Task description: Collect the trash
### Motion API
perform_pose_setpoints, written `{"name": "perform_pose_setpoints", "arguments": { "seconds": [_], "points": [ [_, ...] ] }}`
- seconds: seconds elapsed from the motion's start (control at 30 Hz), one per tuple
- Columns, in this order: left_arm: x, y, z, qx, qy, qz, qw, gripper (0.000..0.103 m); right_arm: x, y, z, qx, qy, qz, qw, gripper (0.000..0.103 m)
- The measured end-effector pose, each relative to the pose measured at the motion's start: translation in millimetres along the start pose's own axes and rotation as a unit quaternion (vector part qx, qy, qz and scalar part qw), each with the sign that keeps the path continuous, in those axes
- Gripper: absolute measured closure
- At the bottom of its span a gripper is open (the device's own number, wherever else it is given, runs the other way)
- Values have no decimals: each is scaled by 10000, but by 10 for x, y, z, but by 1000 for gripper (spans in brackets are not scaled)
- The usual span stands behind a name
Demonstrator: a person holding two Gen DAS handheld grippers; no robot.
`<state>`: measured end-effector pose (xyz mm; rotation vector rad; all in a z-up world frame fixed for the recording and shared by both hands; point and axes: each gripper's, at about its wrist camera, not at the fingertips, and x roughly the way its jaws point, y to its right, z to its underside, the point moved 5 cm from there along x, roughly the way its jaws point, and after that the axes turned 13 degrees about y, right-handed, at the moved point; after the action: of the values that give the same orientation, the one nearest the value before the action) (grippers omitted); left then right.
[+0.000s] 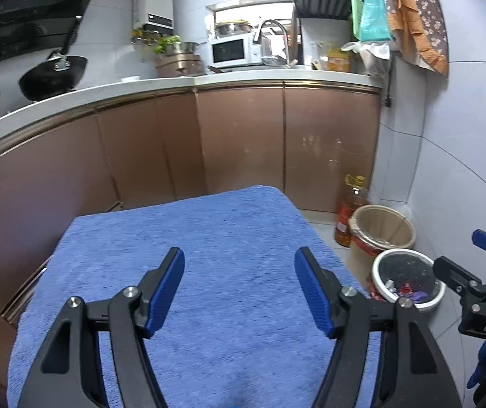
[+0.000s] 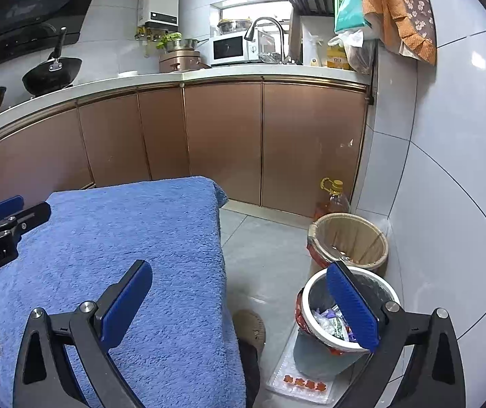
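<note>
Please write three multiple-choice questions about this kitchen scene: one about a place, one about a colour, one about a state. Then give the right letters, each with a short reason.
1. Where does the white-rimmed bin with the wrappers stand?
A. on the counter
B. on the floor, by the wall
C. on the towel

2. What colour is the towel?
A. blue
B. green
C. red

3. How do the jaws of the right gripper stand?
A. shut on a wrapper
B. shut, empty
C. open, empty

Answers:
1 B: it stands on the tiles beside the tan bin.
2 A: the pile is blue in both views.
3 C: the pads are wide apart, nothing between them.
</note>
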<state>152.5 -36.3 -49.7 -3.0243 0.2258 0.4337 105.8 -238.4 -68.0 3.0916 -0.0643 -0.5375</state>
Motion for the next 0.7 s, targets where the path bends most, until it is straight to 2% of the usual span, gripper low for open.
{"name": "perform_pose_setpoints", "arguments": {
  "seconds": [0.03, 0.13, 0.7],
  "points": [
    [-20, -20, 0, -14, 35, -43, 10000, 25, 5, -8, 9, -12, -13, 11, 10000, 0],
    [-90, -64, -11, -68, 159, -96, 9998, 22, -5, 1, 31, -10, -25, 26, 10000, 0],
    [-113, 15, -68, -48, 260, 41, 9996, 21, -43, 174, 49, 54, 53, 321, 9995, 0]
  ]
}}
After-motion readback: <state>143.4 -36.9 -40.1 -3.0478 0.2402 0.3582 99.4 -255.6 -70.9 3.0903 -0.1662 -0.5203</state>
